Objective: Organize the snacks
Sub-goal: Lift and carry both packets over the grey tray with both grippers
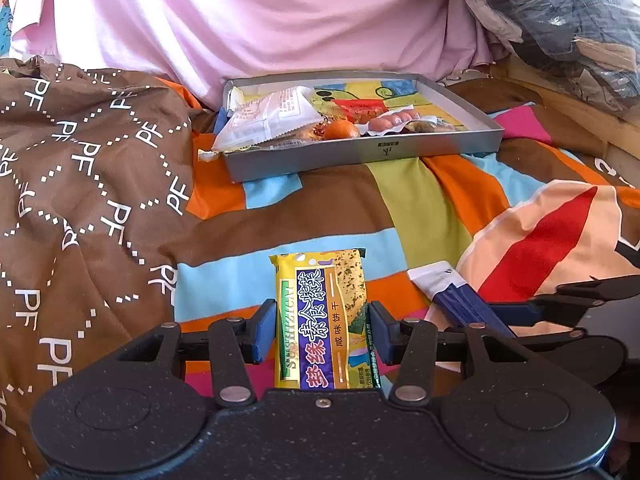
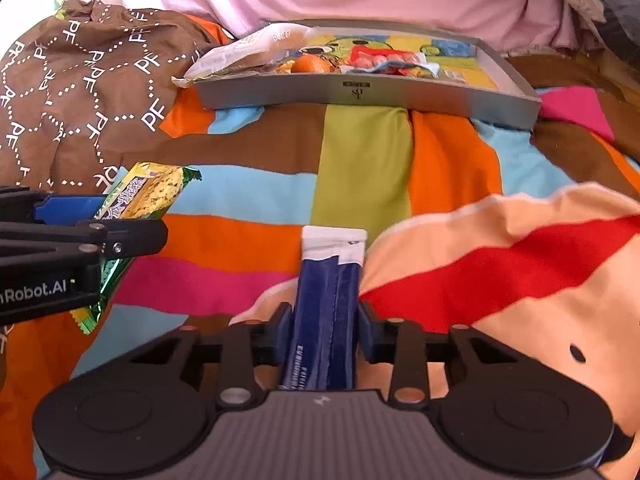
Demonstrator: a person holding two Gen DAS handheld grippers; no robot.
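Yellow cracker packet (image 1: 324,320) sits clamped in the left tool (image 1: 322,330), held over the striped bedspread (image 1: 320,204). The right tool (image 2: 322,332) is clamped on a blue-and-white sachet (image 2: 326,312) just beside it. The grey tray (image 1: 360,152) lies farther up the bed, already holding a white packet (image 1: 272,116), a mandarin (image 1: 341,130) and sausages (image 1: 394,120); its right half is bare. Open bedspread lies between the tools and the tray's near edge.
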